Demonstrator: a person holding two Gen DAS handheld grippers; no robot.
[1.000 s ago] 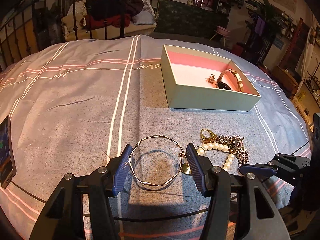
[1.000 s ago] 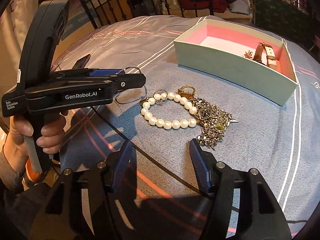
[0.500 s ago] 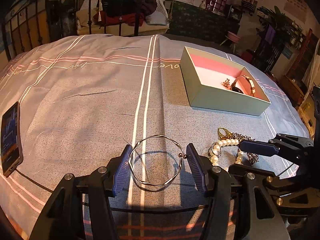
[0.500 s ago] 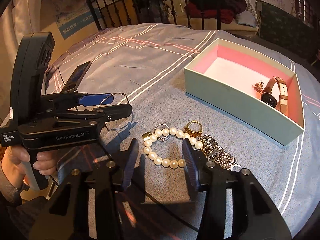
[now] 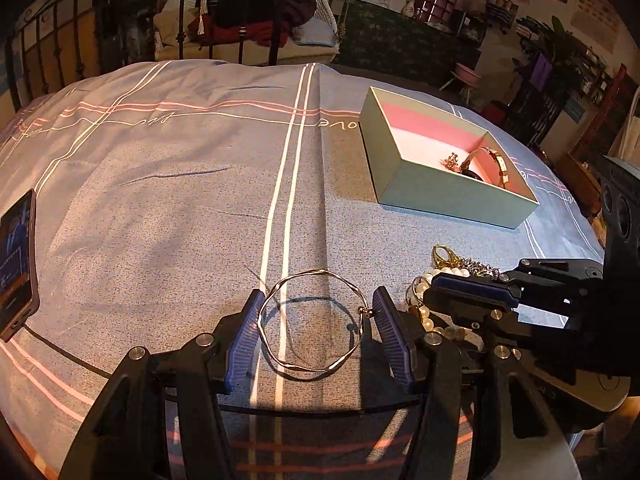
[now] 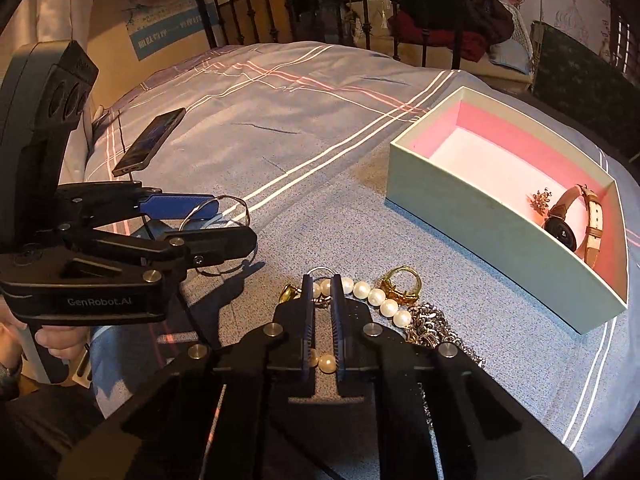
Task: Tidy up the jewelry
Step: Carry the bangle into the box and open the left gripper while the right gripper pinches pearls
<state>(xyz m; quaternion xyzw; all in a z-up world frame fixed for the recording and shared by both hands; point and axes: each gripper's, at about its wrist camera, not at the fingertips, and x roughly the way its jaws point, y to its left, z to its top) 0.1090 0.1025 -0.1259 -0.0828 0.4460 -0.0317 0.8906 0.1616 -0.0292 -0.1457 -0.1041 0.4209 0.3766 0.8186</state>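
My left gripper (image 5: 318, 296) is shut on a thin gold bangle (image 5: 320, 270), held just above the bedspread, with its shadow below. In the right wrist view the left gripper (image 6: 230, 224) shows at the left with the bangle (image 6: 240, 204). My right gripper (image 6: 321, 280) has its jaws closing on the pearl bracelet (image 6: 376, 296); pearls sit pinched between the pads. A gold ring (image 6: 402, 282) and a silver chain (image 6: 430, 322) lie against the bracelet. The open box (image 6: 480, 220) with its pink lining holds a watch (image 6: 568, 220) and a small brooch (image 6: 540, 200).
A phone (image 6: 150, 142) lies on the bedspread at the far left, seen also in the left wrist view as the phone (image 5: 16, 260). A black iron bed rail (image 6: 360, 20) stands behind the bed, with bags and cushions beyond it. A hand (image 6: 52, 338) holds the left gripper's handle.
The right gripper moved forward over the pearl bracelet and its jaws went from wide apart to nearly together around the pearls. The left gripper kept hold of the bangle.
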